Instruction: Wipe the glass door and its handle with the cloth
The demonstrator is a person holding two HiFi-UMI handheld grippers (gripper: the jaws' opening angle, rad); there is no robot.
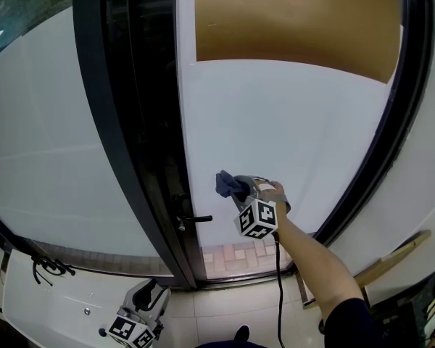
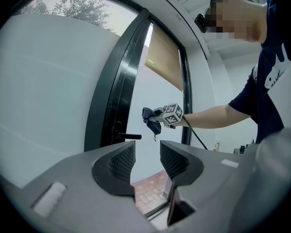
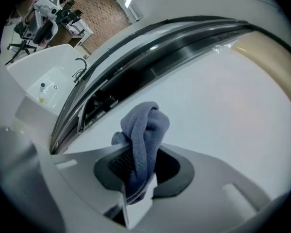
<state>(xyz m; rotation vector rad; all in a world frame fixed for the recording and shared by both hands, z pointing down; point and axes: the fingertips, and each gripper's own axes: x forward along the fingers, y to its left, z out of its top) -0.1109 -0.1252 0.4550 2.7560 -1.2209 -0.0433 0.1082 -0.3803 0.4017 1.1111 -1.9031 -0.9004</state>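
Here right gripper (image 3: 139,168) pinches cloth (image 3: 144,130), its length pointing at glass door (image 1: 290,122); left gripper (image 2: 148,155) gapes empty

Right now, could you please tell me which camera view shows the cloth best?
The right gripper view: the blue-grey cloth fills its centre, bunched upright and clamped between the jaws. The head view and left gripper view show it only as a small dark bundle before the glass door.

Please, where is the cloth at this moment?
In the head view, the blue cloth is clamped in the right gripper, in front of the glass door, just right of and slightly above its dark handle.
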